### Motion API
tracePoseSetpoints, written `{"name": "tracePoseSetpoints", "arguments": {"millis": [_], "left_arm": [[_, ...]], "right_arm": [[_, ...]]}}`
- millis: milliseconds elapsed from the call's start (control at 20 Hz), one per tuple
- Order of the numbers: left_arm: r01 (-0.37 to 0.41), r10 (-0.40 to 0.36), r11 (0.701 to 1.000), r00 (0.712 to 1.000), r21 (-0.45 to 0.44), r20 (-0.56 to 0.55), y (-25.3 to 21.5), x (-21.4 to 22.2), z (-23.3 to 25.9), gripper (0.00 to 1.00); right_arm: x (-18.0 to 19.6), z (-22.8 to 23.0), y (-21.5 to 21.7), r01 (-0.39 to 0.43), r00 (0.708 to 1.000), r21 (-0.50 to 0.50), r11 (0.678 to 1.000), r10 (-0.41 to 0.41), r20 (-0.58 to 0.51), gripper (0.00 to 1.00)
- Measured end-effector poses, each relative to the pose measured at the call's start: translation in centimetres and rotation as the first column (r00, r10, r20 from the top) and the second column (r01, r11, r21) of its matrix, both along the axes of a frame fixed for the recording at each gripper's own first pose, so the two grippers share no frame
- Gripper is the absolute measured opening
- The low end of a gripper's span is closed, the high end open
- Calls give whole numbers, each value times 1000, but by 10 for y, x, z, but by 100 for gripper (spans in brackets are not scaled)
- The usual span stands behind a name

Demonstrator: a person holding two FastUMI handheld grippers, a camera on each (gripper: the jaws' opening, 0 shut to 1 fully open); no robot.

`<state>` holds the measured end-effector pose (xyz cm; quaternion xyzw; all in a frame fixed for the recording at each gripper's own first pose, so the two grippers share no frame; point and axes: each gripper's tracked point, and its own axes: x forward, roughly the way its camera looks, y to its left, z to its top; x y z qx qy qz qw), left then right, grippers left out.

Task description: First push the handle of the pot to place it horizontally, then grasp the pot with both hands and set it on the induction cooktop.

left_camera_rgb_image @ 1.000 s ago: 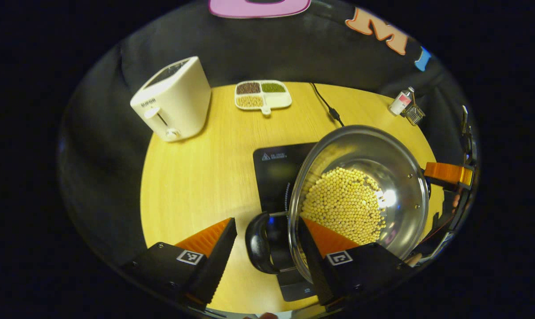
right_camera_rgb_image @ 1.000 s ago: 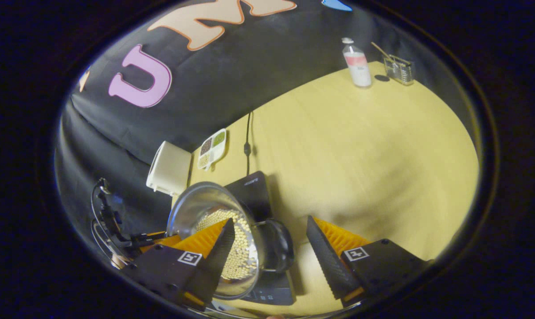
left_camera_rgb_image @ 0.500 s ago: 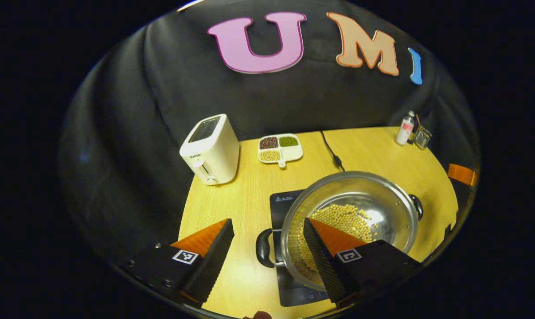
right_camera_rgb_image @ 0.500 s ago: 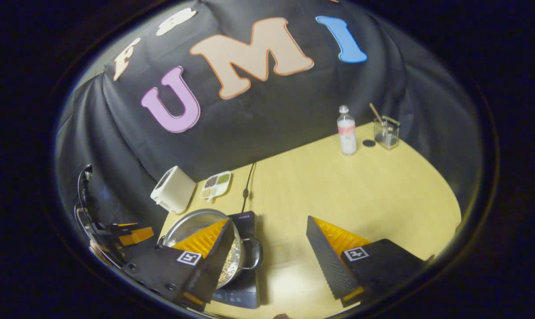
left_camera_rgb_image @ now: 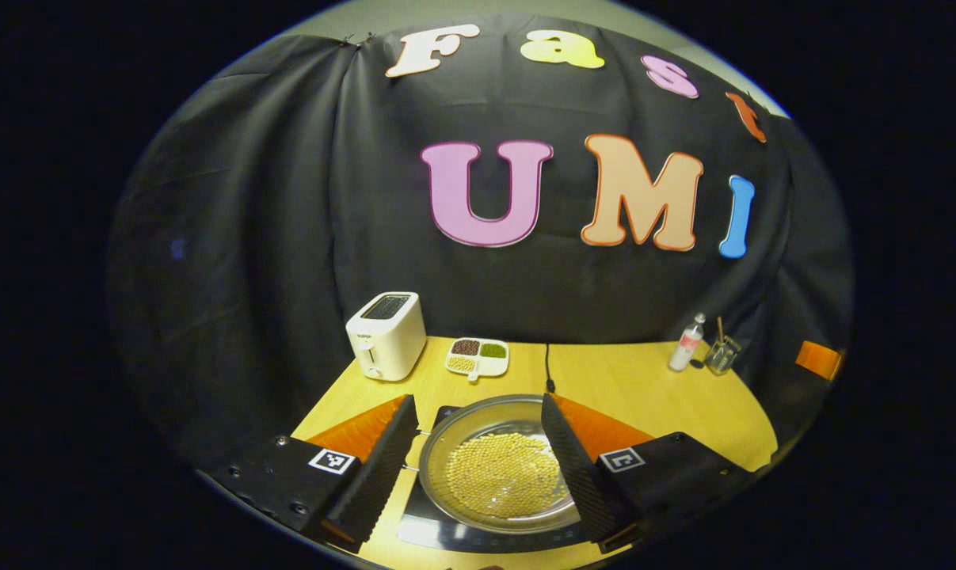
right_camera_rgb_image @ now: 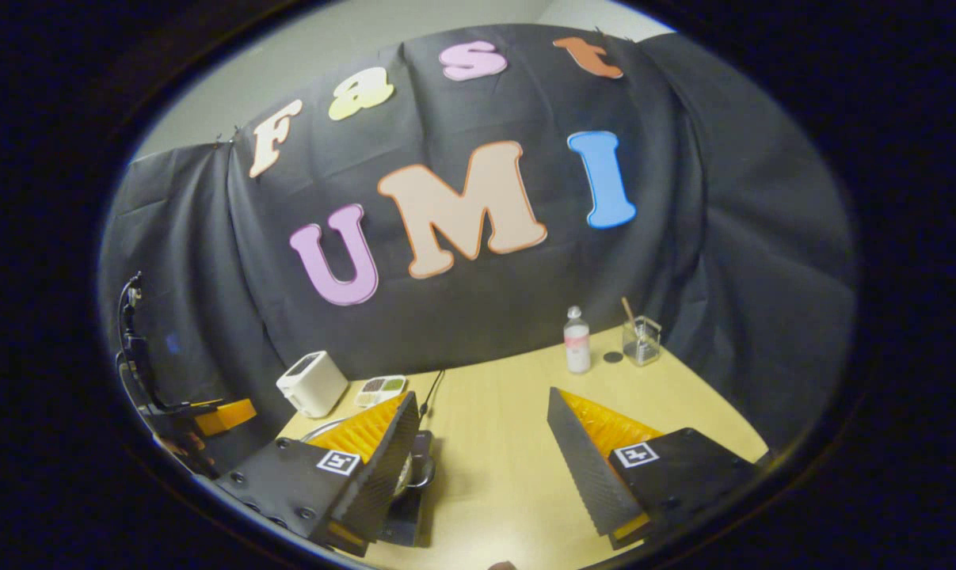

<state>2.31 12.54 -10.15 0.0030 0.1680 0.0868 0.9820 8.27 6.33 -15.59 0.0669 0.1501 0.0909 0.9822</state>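
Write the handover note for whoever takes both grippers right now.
Left gripper: open, holding nothing, above and back from the pot.
Right gripper: open, empty, over bare table to the right of the pot.
Pot: sits on the cooktop, beans inside. One side handle shows, pointing sideways.
Done: pot placed on the cooktop, both grippers let go.
Left: nothing obvious; check the pot sits centred, then park the grippers.
Around: toaster, bean tray, bottle and glass at the back.
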Motion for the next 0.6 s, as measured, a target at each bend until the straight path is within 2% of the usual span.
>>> {"name": "tracePoseSetpoints", "arguments": {"millis": [150, 350, 600], "left_arm": [[-33, 30, 999, 993, 24, 112, -17, -16, 39, 96], [-40, 28, 998, 970, 46, 242, -42, -36, 82, 95], [-59, 31, 996, 937, 73, 348, -69, -61, 120, 94]], "right_arm": [[-29, 49, -14, -3, 996, 14, 1000, 2, 84, 91], [-58, 98, -41, -11, 986, 59, 998, 1, 167, 91], [-82, 139, -75, -2, 963, 20, 1000, -3, 270, 90]]}}
